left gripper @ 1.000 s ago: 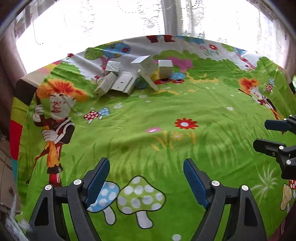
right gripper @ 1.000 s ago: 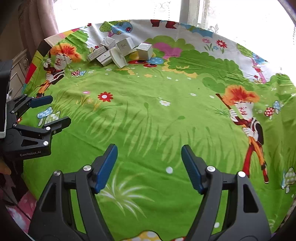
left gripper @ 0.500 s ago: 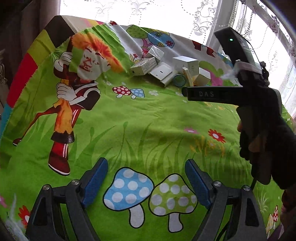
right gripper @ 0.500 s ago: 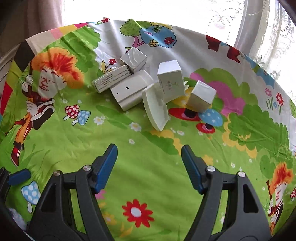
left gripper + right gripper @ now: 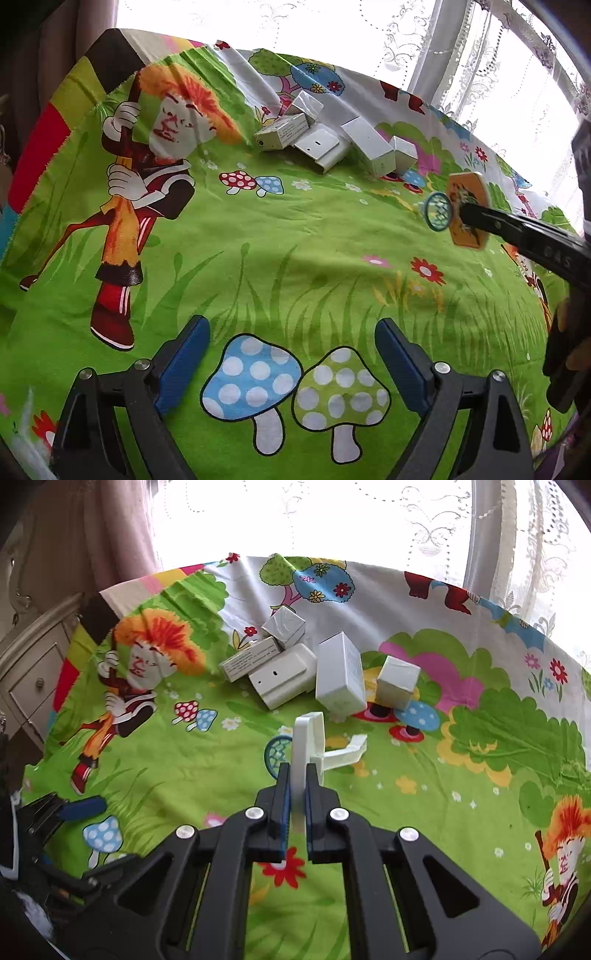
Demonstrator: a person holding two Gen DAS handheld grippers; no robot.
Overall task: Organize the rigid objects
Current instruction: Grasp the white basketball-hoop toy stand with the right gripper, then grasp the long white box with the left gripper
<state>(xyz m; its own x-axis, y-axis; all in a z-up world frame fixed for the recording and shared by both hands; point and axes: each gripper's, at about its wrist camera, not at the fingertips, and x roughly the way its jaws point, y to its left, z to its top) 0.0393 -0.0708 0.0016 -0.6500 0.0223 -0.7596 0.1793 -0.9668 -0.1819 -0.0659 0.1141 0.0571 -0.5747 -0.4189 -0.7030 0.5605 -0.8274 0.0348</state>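
My right gripper (image 5: pixel 296 771) is shut on a flat white plastic piece (image 5: pixel 306 738) with an orange printed face (image 5: pixel 467 208) and a small blue-rimmed disc (image 5: pixel 438 211), held above the cloth. My left gripper (image 5: pixel 291 350) is open and empty, low over the mushroom print. A cluster of white boxes lies at the far side: a long printed box (image 5: pixel 249 660), a flat rounded case (image 5: pixel 282 675), a tall box (image 5: pixel 340 674), a small cube (image 5: pixel 397 681) and a wrapped cube (image 5: pixel 284 626).
A bright cartoon-print cloth (image 5: pixel 258 258) covers the table. A lace curtain and window (image 5: pixel 332 517) stand behind it. A pale drawer cabinet (image 5: pixel 33 672) is at the left. The left gripper also shows in the right wrist view (image 5: pixel 77 808).
My right gripper has closed on the flat white piece from the cluster and lifted it clear toward the near right. My left gripper stays open with little movement.
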